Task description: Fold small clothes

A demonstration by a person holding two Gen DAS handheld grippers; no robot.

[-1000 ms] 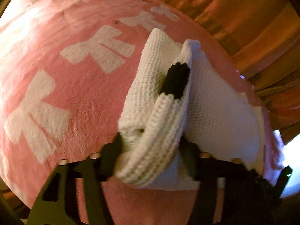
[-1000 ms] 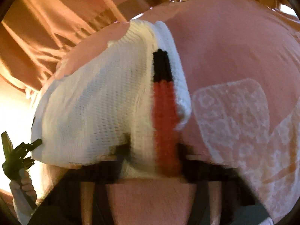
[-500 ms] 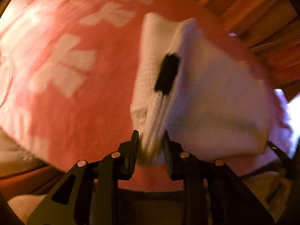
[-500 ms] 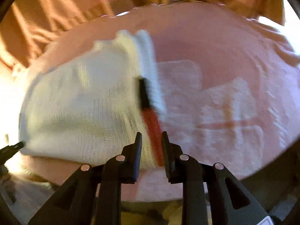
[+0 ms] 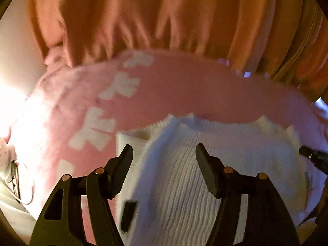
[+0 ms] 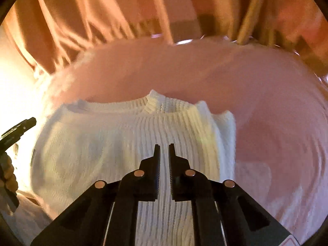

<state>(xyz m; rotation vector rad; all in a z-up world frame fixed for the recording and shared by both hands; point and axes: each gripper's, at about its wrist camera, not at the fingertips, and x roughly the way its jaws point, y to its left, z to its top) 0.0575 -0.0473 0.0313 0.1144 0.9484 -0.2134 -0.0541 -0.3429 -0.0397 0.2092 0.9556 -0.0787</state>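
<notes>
Left tool [image 5: 164, 153] is spreading apart right now — nothing pinched, just hovering over the white knit sweater [image 5: 205, 174], which lies on the pink blanket [image 5: 184, 94] with white bow shapes. Right tool [image 6: 164, 153] is pressed together, empty, above the same sweater — ribbed collar [image 6: 162, 106] pointing toward the orange curtain [image 6: 102, 10].

One white knitted sweater [image 5: 205, 164] lies on one pink blanket [image 5: 184, 90], close to the near edge of the blanket. The blanket carries five white cross-shaped marks [image 5: 93, 129] in a row toward its left edge, as far as the blurred left wrist view shows. One small black patch [image 5: 127, 215] shows on the sweater. Two grippers are in view, the left gripper [image 5: 164, 151] and the right gripper [image 6: 164, 151]. One orange curtain [image 5: 155, 14] hangs behind the far edge.
</notes>
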